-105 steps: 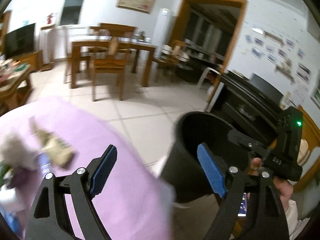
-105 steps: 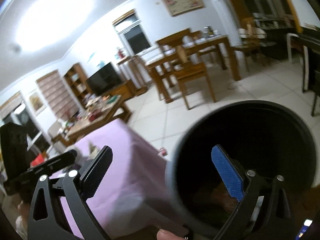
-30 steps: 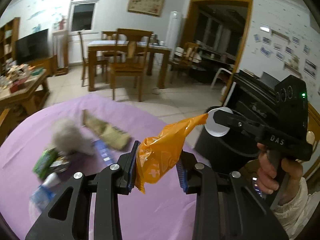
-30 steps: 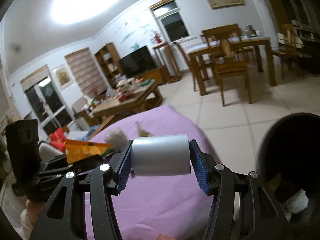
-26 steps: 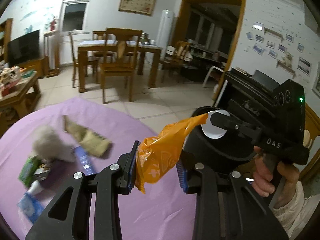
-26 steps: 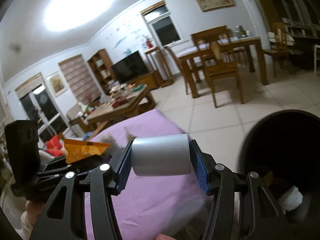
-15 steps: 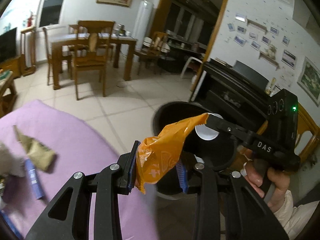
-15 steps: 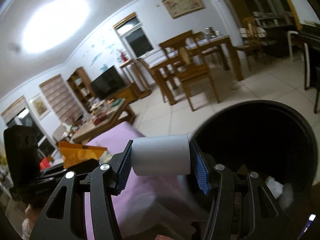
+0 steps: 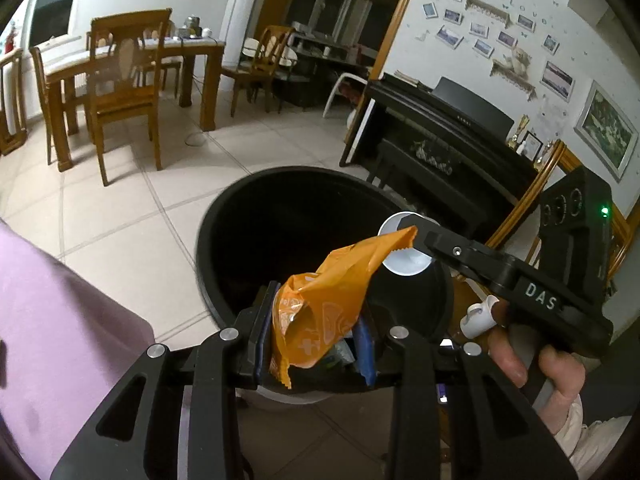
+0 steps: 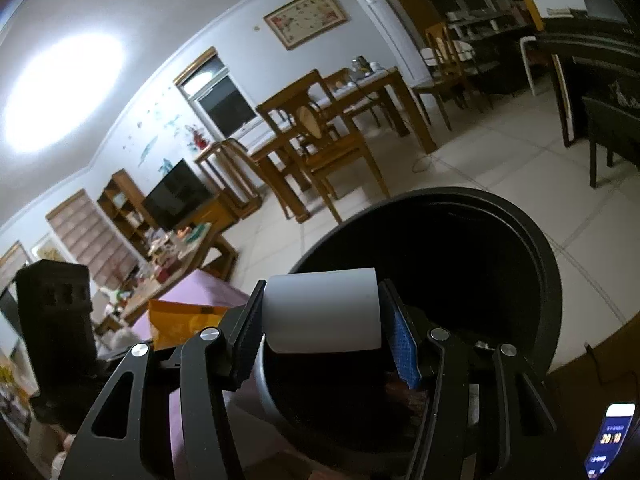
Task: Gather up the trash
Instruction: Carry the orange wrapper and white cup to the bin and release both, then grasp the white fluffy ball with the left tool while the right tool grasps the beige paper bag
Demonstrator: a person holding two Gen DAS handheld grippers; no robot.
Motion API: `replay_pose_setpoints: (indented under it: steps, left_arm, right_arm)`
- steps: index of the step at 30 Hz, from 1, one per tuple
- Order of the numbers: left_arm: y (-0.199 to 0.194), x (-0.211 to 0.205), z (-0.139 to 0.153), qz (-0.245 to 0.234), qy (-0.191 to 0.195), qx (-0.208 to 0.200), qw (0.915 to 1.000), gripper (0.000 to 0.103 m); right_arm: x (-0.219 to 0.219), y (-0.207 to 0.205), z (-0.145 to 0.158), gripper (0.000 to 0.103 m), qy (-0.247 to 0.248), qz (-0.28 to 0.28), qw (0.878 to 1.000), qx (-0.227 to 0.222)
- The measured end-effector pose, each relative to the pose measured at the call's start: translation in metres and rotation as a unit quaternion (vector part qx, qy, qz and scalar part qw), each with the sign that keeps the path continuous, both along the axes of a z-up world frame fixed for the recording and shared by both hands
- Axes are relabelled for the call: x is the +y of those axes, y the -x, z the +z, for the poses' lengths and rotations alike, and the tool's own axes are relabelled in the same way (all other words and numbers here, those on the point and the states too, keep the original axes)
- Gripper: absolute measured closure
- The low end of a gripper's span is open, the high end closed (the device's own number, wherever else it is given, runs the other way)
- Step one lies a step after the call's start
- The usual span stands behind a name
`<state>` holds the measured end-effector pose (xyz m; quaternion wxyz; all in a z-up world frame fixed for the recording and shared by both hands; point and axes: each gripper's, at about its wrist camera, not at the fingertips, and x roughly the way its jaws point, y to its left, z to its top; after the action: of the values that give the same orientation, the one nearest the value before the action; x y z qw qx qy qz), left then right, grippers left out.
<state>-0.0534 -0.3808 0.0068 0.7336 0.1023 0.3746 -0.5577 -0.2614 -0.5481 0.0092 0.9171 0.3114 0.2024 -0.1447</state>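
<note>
I had both hands over the black bin (image 9: pixel 224 216) with a piece of trash in each. My left gripper (image 9: pixel 316 330) was clamped on the crumpled orange wrapper (image 9: pixel 332 288), whose free end stuck up above the bin's mouth. My right gripper (image 10: pixel 320 316) pinched the white paper cup (image 10: pixel 322 312) sideways between its pads, just at the near rim of the bin (image 10: pixel 548 280). In the left view the cup's open end (image 9: pixel 404 252) showed beside the wrapper's tip, so the two loads were close together above the opening.

Neither piece had been let go yet, so this trip still needed both releases. I judged the wrapper well placed to drop in. The cup looked nearer the rim, though the bin's dark inside made that hard to gauge.

Something pale lay low in the bin under the wrapper, probably trash already in. The purple table (image 9: pixel 60 320) sat to the left, and only a blurred corner of it showed, so I couldn't tell how much remained there to collect.
</note>
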Motion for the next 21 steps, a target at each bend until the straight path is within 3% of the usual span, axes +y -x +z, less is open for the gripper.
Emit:
replay_pose_setpoints:
  steps: [5,7,8,9,15,21]
  left_arm:
    - [0.001,-0.005,-0.005,0.009,-0.006,-0.009,0.9999,0.064]
    - [0.003,-0.008,-0.004,0.015,-0.013,-0.014,0.9997,0.038]
    - [0.003,-0.006,-0.003,0.021,-0.011,-0.019,0.9995,0.020]
    - [0.004,-0.002,0.000,0.026,-0.003,-0.028,0.9993,0.016]
    - [0.006,0.022,0.012,0.041,0.006,-0.039,0.9984,0.016]
    - [0.001,0.074,0.027,0.091,0.012,-0.069,0.9934,0.016]
  right_arm:
    - [-0.006,0.003,-0.008,0.047,-0.011,-0.003,1.000,0.003]
    - [-0.003,0.005,-0.008,0.041,-0.021,-0.005,1.000,0.003]
    - [-0.005,0.005,-0.008,0.030,-0.025,-0.008,1.000,0.000]
    - [-0.006,0.006,-0.008,0.027,-0.028,-0.012,1.000,-0.004]
    - [0.009,0.001,-0.002,0.027,-0.022,-0.002,1.000,-0.007]
    - [0.039,-0.032,0.006,0.027,-0.006,0.046,0.999,0.000]
